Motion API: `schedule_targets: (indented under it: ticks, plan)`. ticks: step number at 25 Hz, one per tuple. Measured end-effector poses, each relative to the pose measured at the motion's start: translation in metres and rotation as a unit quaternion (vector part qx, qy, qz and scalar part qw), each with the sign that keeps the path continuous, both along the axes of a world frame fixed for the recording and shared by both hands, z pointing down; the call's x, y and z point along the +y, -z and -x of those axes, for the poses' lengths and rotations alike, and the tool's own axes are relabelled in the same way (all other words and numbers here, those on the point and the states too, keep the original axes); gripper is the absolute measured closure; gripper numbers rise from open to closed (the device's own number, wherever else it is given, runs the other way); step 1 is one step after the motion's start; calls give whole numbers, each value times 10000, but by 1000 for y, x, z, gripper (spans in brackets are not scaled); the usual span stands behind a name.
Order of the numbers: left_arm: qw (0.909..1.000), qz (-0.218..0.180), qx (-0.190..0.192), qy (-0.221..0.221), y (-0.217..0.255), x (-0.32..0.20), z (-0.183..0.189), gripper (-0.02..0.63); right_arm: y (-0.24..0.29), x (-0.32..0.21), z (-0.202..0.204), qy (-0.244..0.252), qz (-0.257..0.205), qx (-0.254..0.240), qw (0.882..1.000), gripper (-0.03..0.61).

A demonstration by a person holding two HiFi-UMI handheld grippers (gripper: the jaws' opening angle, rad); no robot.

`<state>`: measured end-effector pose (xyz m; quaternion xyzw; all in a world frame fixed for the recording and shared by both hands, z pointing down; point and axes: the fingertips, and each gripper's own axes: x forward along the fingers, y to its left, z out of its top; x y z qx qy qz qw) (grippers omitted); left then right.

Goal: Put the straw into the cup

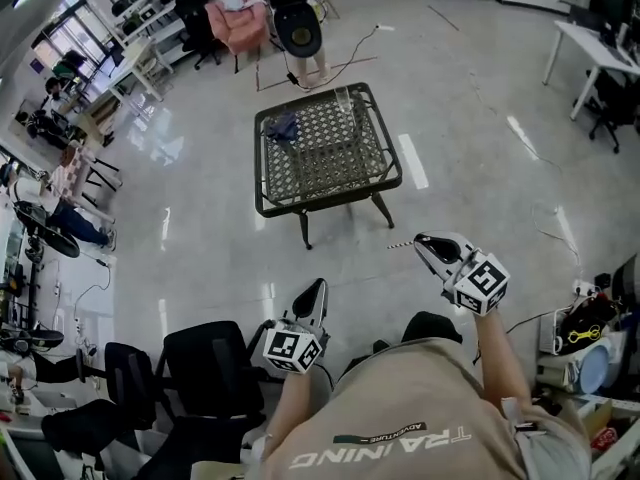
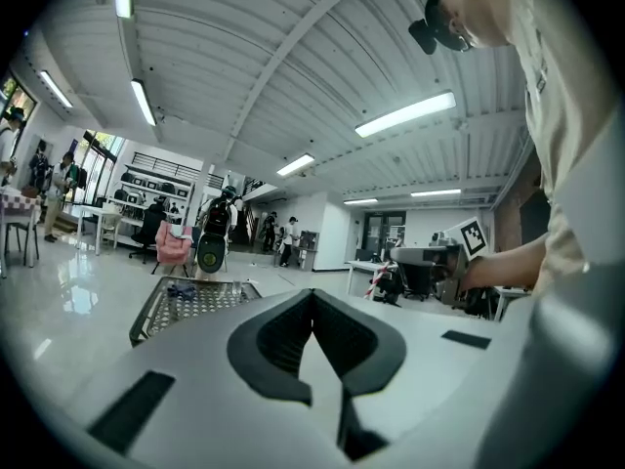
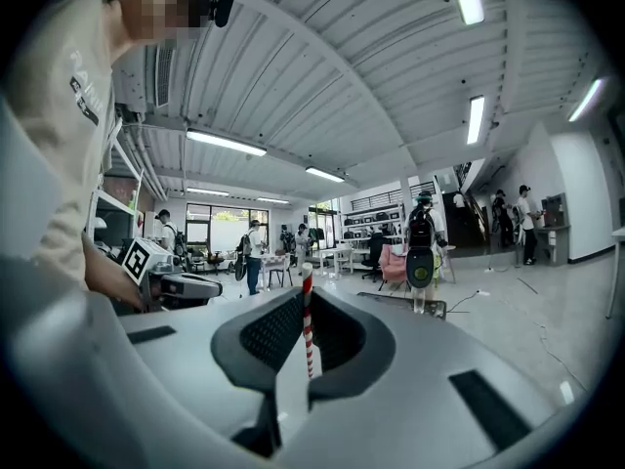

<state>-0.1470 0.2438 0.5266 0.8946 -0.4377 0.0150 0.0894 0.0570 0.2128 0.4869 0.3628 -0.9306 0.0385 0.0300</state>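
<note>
A red-and-white striped straw (image 3: pixel 307 322) stands upright between the pads of my right gripper (image 3: pixel 309 306), which is shut on it. In the head view the straw (image 1: pixel 400 244) pokes out to the left of the right gripper (image 1: pixel 422 242). The clear cup (image 1: pixel 345 103) stands near the far right corner of a low black mesh table (image 1: pixel 330 190), well ahead of both grippers. From the right gripper view the cup (image 3: pixel 420 301) is small and distant. My left gripper (image 1: pixel 318 286) is shut with nothing in it, held level at my left (image 2: pixel 312 306).
A dark blue bundle (image 1: pixel 283 125) lies on the table's far left. Black office chairs (image 1: pixel 205 368) stand close at my left. A pink chair (image 1: pixel 238 23) and a black device on a stand (image 1: pixel 297 28) are beyond the table. A desk (image 1: pixel 592 53) is far right.
</note>
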Motion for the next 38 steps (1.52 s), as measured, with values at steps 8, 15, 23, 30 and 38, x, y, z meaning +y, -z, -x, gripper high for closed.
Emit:
schedule_targets:
  ticks: [8,15,23,30,38]
  plan:
    - [9998,-7,35,-186,3,-76,-26,597,-18,-71,-15,-43,149,120,9998,541]
    - [10000,-36,-35,36,7,-167,-38,597,-16,-170,-23,188,-115,380,9990,541]
    - [9991,-84,-157,377,17,-248,-62,597,-20,-250,-39,699,-101,490,9963,541]
    - [9985,265,-138,464,-6,-280,-77,597,-37,-289,-39,939,130,351,9949,541]
    - [9983,296,-386,322,-10,-308,-82,597,-53,-314,-36,1003,437,396,9932,541]
